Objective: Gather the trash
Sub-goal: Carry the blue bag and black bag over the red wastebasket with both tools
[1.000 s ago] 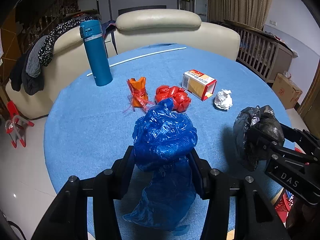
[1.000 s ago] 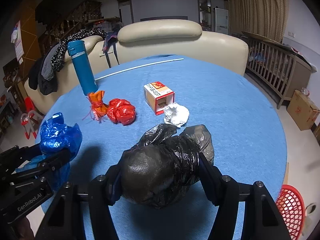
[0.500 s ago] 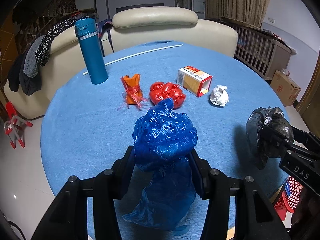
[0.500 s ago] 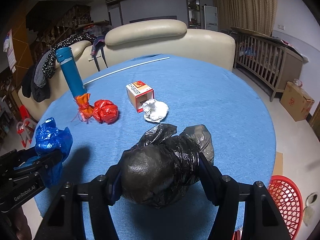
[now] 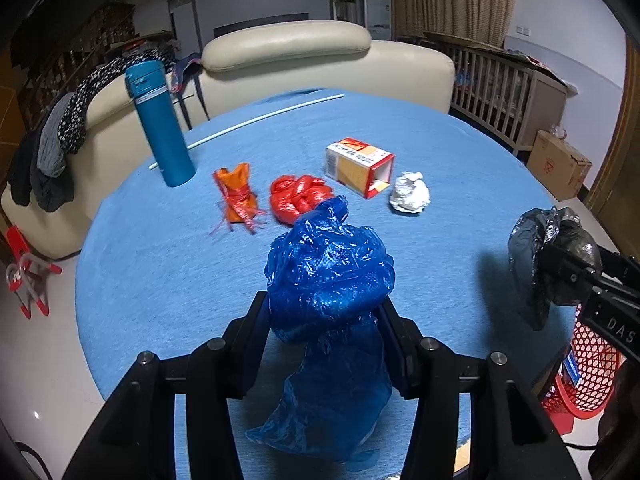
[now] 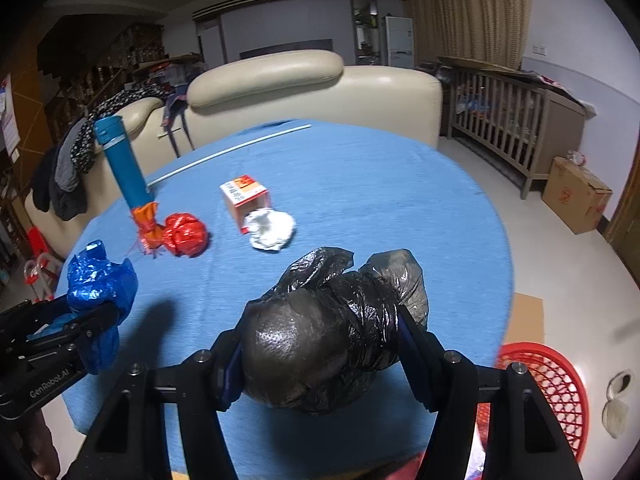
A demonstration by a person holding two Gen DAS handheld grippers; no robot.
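Carry step: blue bag (image 5: 328, 276) is clamped in left gripper (image 5: 324, 320), black bag (image 6: 332, 328) in right gripper (image 6: 320, 344). Red basket (image 6: 540, 384) sits low right; a swing over it, then release, is likely needed.

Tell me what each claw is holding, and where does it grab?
The left claw squeezes the blue plastic bag around its bunched middle. The right claw squeezes the black plastic bag at its sides.
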